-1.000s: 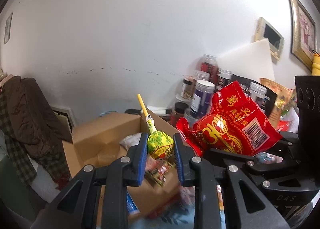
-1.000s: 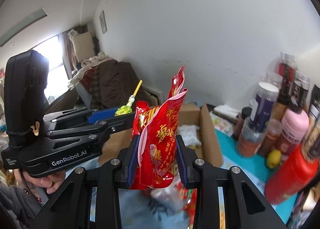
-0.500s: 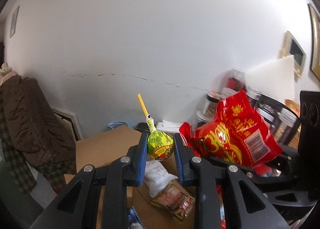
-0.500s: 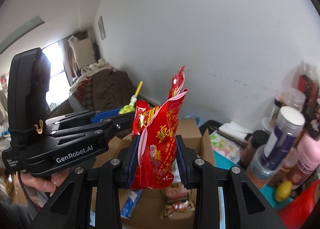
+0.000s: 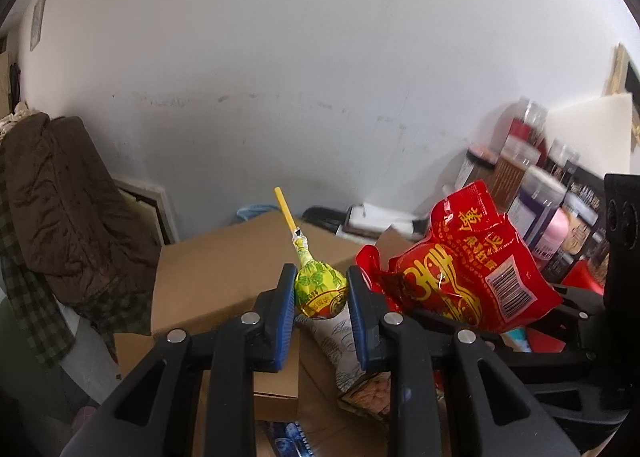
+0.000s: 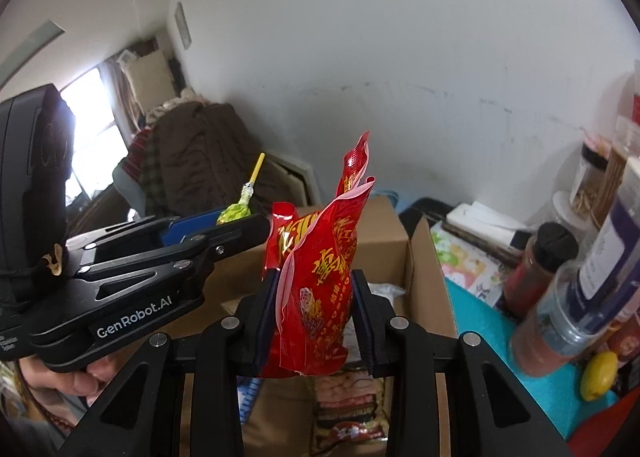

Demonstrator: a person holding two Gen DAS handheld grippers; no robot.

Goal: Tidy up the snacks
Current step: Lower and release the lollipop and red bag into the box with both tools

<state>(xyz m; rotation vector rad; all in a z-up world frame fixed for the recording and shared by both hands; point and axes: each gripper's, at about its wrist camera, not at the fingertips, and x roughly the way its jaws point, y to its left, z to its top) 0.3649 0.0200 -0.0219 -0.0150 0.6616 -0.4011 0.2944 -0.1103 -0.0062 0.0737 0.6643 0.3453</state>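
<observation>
Lollipop (image 5: pixel 319 289) pinched by its wrapped head in my left claw (image 5: pixel 320 297); red snack bag (image 6: pixel 316 297) clamped upright in my right claw (image 6: pixel 316 321). Both hang over the open cardboard box (image 6: pixel 420 269). I judge: lower each inside the walls first, then release one at a time, bag flat.
</observation>
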